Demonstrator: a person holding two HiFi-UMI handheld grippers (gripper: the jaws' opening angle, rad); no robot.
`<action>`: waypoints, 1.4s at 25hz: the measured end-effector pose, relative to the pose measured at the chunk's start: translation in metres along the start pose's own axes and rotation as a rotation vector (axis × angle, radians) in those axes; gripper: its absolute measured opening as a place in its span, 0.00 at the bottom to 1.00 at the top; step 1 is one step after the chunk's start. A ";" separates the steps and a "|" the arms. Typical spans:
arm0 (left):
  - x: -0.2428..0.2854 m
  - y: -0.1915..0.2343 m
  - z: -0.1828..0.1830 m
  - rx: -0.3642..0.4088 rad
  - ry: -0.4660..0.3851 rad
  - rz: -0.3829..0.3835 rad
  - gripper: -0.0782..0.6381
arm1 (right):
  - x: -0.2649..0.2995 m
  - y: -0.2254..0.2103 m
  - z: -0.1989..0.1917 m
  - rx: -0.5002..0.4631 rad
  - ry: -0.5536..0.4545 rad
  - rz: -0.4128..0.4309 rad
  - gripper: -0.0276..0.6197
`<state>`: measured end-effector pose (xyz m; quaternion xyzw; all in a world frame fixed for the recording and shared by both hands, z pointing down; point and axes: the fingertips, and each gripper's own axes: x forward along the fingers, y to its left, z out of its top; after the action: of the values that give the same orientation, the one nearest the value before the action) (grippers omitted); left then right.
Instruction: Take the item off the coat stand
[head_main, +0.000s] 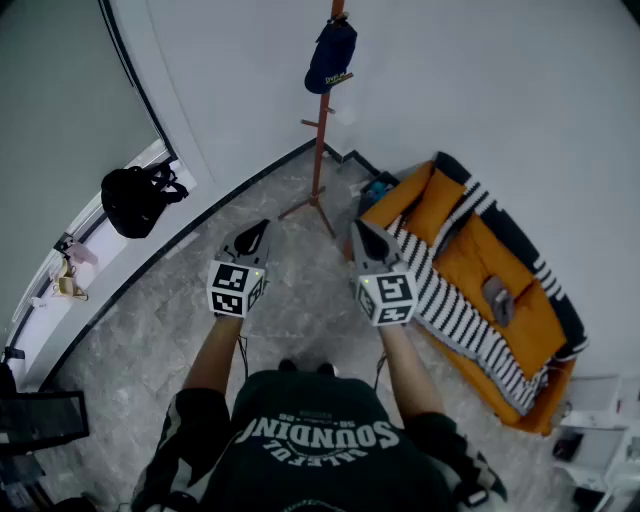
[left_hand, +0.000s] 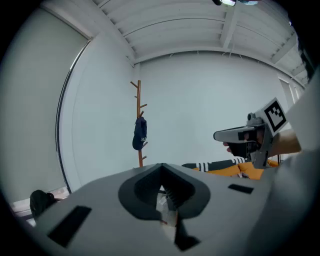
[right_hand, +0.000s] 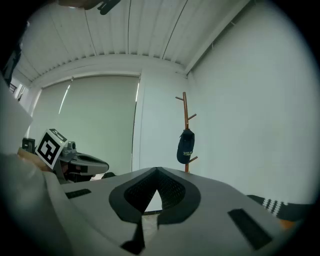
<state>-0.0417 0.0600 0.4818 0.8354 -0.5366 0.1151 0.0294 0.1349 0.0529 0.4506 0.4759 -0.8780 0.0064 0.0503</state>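
Note:
A dark blue cap hangs high on a slim wooden coat stand by the far wall. Both grippers are held out side by side well short of the stand, pointing toward it. My left gripper has its jaws together with nothing between them, and my right gripper is shut and empty too. The left gripper view has the cap on the stand far ahead, with the right gripper at the side. The right gripper view shows the cap on the stand and the left gripper.
An orange sofa with a black-and-white striped blanket stands to the right of the stand. A black bag lies on the window ledge at left. Grey marble floor runs between me and the stand's tripod foot.

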 end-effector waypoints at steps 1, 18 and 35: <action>0.000 0.001 0.000 0.001 0.001 -0.002 0.11 | 0.001 0.001 0.000 0.015 -0.011 0.007 0.04; -0.013 0.013 -0.015 -0.026 0.006 -0.023 0.11 | 0.002 0.025 0.000 0.050 -0.053 0.017 0.04; -0.008 0.024 -0.036 -0.043 0.008 -0.096 0.11 | 0.013 0.038 -0.022 0.091 -0.025 -0.036 0.04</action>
<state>-0.0725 0.0635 0.5128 0.8590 -0.4980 0.1053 0.0551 0.0980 0.0645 0.4750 0.4933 -0.8688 0.0393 0.0180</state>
